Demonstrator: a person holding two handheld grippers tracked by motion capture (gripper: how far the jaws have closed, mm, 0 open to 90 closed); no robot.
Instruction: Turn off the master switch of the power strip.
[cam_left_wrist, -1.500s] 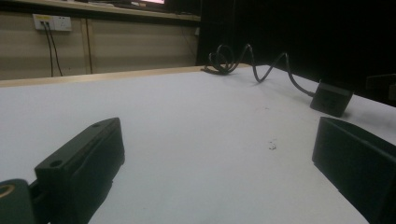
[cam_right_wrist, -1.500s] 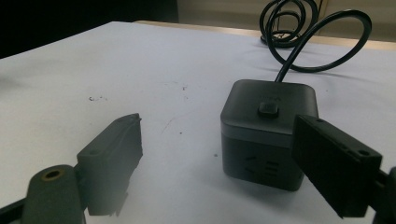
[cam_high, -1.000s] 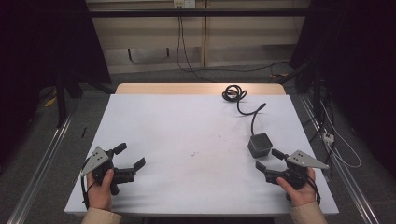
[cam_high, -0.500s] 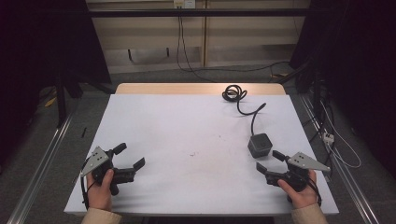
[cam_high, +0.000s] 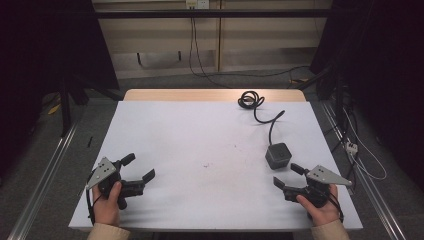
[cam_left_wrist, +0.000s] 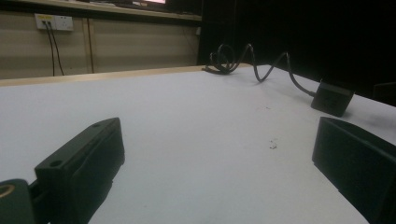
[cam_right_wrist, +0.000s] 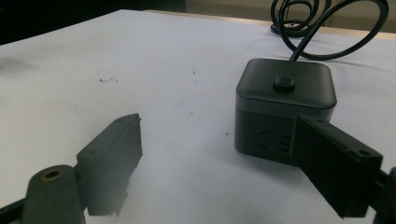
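A dark cube-shaped power block (cam_high: 278, 155) sits on the white table (cam_high: 200, 130) at the right. Its black cable (cam_high: 250, 99) runs back to a coil near the far edge. My right gripper (cam_high: 286, 175) rests just in front of the block, jaws open and empty. In the right gripper view the block (cam_right_wrist: 285, 102) stands close ahead, partly behind the right jaw, with the gripper (cam_right_wrist: 217, 126) open and the cable (cam_right_wrist: 317, 32) looping behind. My left gripper (cam_high: 139, 167) lies at the near left, open and empty. The left gripper view shows that gripper (cam_left_wrist: 217, 135), the block (cam_left_wrist: 331, 99) and the cable (cam_left_wrist: 233, 58) far off.
A wooden strip edges the table's far side (cam_high: 210, 94). Metal rails (cam_high: 45, 170) run along the floor on both sides. Loose cables (cam_high: 360, 160) lie on the floor at the right. A wall socket (cam_left_wrist: 53, 22) is on the back wall.
My right gripper has drifted slightly back toward the table's near edge, away from the block. The left gripper has stayed put.
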